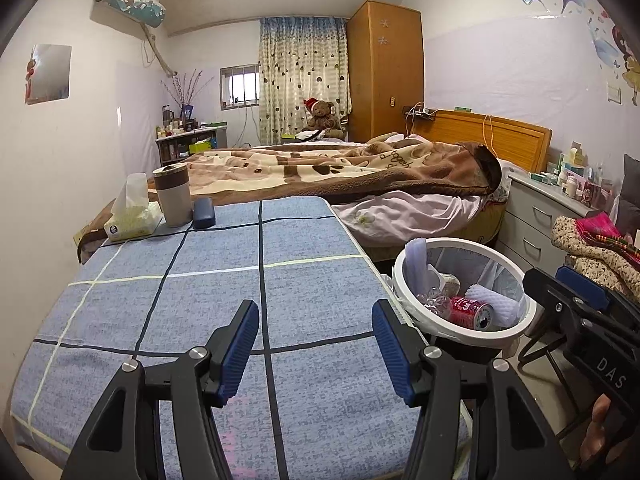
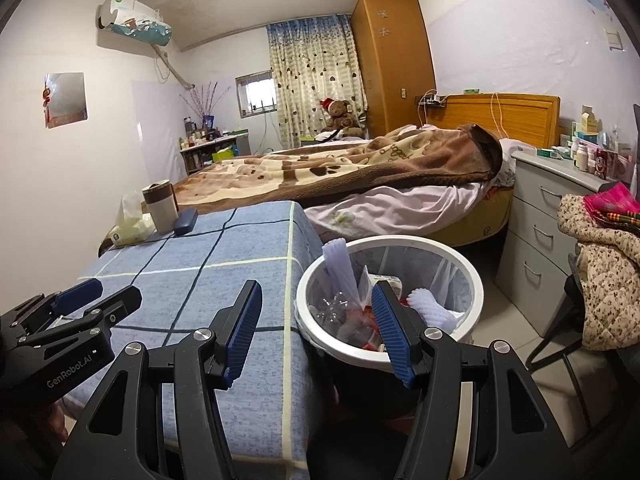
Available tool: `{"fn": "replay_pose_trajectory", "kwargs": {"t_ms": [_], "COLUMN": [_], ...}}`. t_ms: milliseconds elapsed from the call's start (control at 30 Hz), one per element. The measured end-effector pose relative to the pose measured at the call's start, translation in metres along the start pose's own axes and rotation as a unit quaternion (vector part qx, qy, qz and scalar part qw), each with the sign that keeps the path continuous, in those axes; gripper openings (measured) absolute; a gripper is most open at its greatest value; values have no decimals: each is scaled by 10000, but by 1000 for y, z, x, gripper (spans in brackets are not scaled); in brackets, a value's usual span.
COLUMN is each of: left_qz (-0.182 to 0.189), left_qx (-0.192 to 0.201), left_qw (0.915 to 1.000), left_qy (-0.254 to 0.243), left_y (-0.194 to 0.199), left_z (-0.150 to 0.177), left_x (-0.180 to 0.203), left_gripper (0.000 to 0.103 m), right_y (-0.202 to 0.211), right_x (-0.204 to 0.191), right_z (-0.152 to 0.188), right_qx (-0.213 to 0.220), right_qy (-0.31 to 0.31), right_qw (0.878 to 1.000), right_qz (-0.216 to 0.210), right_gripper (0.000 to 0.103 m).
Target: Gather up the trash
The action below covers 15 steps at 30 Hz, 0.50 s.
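A white-rimmed waste bin point(image 1: 520, 300) point(image 2: 400, 239) with a clear liner stands on the floor at the right edge of the table. Inside it lie a red drink can point(image 1: 472, 311), a white foam net point(image 1: 498, 300) point(image 2: 434, 308), a crushed clear bottle point(image 1: 434, 302) point(image 2: 332, 308) and a lilac foam sleeve point(image 1: 416, 258) point(image 2: 340, 264). My left gripper point(image 1: 316, 344) point(image 2: 100, 294) hovers open over the blue checked tablecloth point(image 1: 224, 292) with nothing between its fingers. My right gripper point(image 2: 316, 328) point(image 1: 560, 284) is open and empty above the table edge and the bin's near rim.
At the table's far left stand a tissue pack point(image 1: 132, 218), a brown-banded cup point(image 1: 174, 196) and a dark blue case point(image 1: 204, 213). A bed with a brown blanket point(image 1: 340, 168) lies beyond. A grey drawer unit point(image 2: 548, 232) and a chair piled with clothes point(image 2: 604, 264) crowd the right.
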<state>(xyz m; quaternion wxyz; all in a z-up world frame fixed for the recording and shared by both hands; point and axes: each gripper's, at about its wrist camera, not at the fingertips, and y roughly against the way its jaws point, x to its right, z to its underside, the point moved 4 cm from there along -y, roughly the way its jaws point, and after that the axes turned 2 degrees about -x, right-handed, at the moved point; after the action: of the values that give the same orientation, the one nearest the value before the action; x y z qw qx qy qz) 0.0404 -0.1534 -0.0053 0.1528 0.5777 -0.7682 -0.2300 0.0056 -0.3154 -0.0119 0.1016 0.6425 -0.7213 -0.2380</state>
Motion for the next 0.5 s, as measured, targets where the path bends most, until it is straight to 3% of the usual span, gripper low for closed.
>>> {"fn": "replay_pose_trajectory", "kwargs": {"t_ms": [500], "left_qz": [-16], "left_qx": [4], "left_qw": [10000], "left_qy": [52], "left_y": [1], "left_z": [3], "left_x": [-6], "left_gripper": [59], "right_y": [0], "right_x": [-2], "right_z": [-1], "right_qx": [-30], "right_qy": [49], "right_qw": [10000], "right_qz": [-8], "right_gripper": [59]}}
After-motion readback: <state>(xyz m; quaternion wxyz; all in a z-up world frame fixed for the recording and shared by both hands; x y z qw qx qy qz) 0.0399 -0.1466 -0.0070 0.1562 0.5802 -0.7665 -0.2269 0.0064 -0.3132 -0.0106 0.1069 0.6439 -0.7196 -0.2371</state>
